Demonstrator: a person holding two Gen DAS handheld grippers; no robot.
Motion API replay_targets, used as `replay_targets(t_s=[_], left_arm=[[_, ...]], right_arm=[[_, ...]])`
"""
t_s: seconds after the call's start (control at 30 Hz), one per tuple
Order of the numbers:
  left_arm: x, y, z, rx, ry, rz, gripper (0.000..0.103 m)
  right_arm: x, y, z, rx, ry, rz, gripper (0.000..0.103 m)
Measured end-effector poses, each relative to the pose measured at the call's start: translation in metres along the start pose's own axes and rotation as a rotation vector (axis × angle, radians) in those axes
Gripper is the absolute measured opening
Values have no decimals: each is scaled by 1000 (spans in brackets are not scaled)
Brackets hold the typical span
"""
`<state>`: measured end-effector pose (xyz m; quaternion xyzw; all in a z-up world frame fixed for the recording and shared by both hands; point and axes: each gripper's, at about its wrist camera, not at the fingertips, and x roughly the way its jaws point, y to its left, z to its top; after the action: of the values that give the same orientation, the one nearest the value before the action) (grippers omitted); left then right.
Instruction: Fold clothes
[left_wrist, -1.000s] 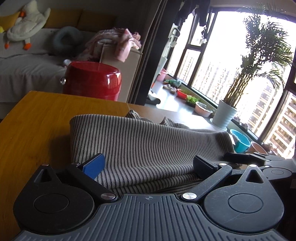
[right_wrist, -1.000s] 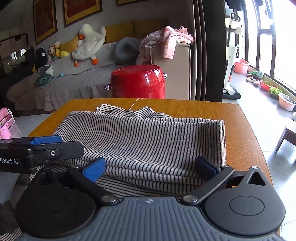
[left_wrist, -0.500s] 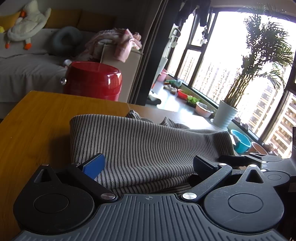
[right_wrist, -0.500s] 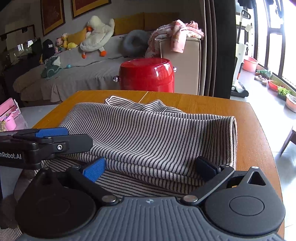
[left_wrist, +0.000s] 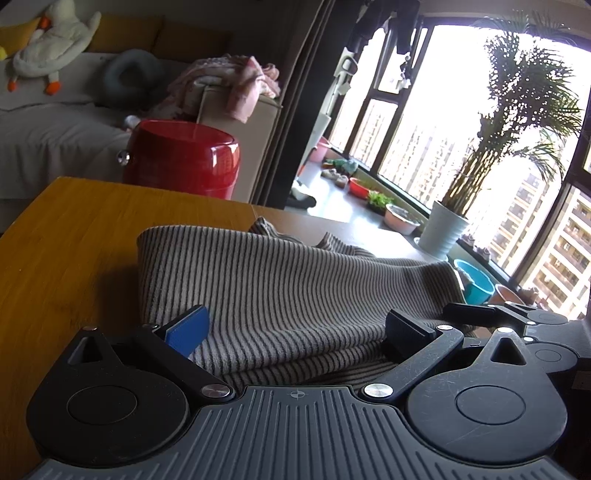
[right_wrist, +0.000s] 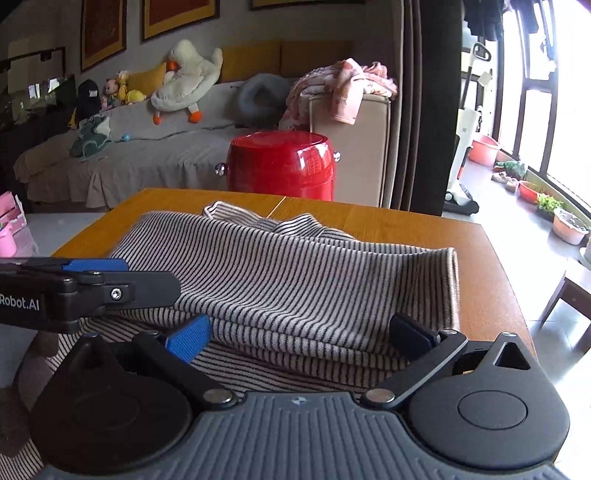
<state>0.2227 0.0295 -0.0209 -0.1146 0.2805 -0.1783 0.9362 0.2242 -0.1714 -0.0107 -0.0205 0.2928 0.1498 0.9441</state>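
A grey and black striped garment (left_wrist: 280, 295) lies folded in several layers on the wooden table (left_wrist: 62, 251); it also shows in the right wrist view (right_wrist: 295, 280). My left gripper (left_wrist: 295, 332) is open, its fingers spread at the garment's near folded edge with nothing between them. My right gripper (right_wrist: 303, 332) is open too, at the near edge further right. The left gripper's fingers (right_wrist: 122, 291) show side-on at the left of the right wrist view, over the garment's left end.
A red round stool (right_wrist: 280, 166) stands beyond the table's far edge. A sofa (right_wrist: 129, 147) with plush toys is behind it. The table's right edge (right_wrist: 506, 273) drops to the floor. Plant pots (left_wrist: 439, 232) line the window.
The right gripper's view has tipped down and drawn a little back from the garment. The left gripper has barely moved. Both stay open.
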Motion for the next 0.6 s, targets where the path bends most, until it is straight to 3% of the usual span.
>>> replay_targets(t_s=[0.27,0.43,0.6], left_arm=[[-14,6,-7,8,16,-37,103],[-9,-3,-7,52,33,1,103],[-9,-5,-9,60,36,8,103]], right_arm=[[-24,-11,-14,83,-38,45,87],[-31,-38,-11,264,-98,39,53],[-19,-51,20,279,-135,37,53]])
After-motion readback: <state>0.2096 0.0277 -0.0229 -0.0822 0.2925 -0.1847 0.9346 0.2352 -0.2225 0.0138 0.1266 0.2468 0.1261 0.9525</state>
